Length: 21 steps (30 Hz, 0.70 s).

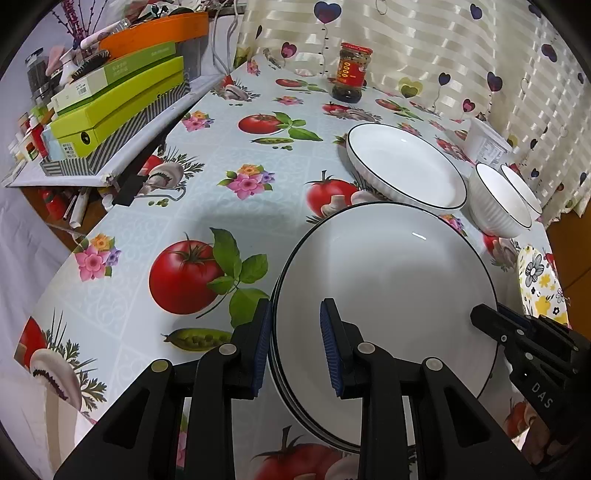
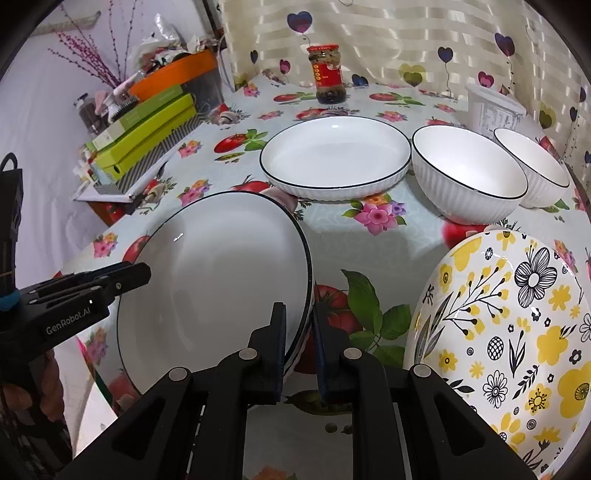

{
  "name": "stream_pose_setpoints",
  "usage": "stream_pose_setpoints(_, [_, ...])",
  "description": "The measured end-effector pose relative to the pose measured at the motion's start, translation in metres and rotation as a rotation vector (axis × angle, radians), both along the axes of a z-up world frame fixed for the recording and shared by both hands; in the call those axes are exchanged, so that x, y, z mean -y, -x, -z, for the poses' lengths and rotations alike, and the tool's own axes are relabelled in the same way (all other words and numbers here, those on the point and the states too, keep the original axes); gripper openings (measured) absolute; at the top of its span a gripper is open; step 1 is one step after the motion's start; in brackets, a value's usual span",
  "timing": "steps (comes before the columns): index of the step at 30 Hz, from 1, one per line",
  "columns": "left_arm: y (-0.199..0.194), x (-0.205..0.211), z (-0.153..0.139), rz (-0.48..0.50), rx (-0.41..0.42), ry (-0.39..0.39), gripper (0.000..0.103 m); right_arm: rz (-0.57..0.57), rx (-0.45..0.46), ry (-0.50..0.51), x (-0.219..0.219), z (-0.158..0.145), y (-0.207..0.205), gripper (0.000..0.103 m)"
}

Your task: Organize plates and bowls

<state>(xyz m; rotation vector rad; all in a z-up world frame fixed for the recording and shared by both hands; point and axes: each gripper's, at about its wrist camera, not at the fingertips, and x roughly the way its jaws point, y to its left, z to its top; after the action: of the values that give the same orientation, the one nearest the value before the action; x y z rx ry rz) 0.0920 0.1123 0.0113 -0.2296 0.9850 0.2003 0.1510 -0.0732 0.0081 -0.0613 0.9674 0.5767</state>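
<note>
Glossy oilcloth printed with tomatoes, mushrooms, peas and pink flowers covers the counter (image 1: 207,177), and behind it we see a cream striped curtain (image 2: 388,40) dotted with hearts. At the far edge stands a sauce jar (image 2: 328,75) with a red label whose writing is too small to read. To the left, lime-green boxes (image 1: 118,107) sit stacked on a striped tray, an orange tub (image 1: 159,31) above them.

We hold a stack of white plates (image 1: 384,288) with thin dark rims near the front edge. Our left tongs (image 1: 295,347) straddle its left rim, spread wide with a gap at each pad. Our right tongs (image 2: 299,347) are closed on the stack's right rim. Their housings read "GenRobot.AI" and "DAS".

Beyond lie a shallow white dish (image 2: 336,158) and two ribbed white bowls (image 2: 469,181) side by side. A yellow-flowered plate (image 2: 513,332) sits to the right of the stack.
</note>
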Motion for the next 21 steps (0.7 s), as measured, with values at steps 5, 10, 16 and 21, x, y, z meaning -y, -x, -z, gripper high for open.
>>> stream_pose_setpoints(5, [0.0006,-0.0006,-0.0004,-0.008,0.004,0.007,0.028,-0.010,0.011,0.010,-0.0003,0.0001,0.0034,0.015])
stream_pose_setpoints(10, [0.0006,-0.0024,-0.0004,-0.009,0.011,0.022,0.028,-0.015,0.007,0.001,0.0010,0.0001,0.0033,0.016])
stream_pose_setpoints(16, [0.0002,-0.0038,-0.0049,-0.003,0.034,0.026,0.028,-0.008,0.057,0.023,0.0025,-0.0056,0.0050,0.029])
stream_pose_setpoints(21, [-0.0020,-0.0036,-0.0088,0.011,0.048,0.036,0.028,0.007,0.060,0.015,0.0056,-0.0089,0.0018,0.038])
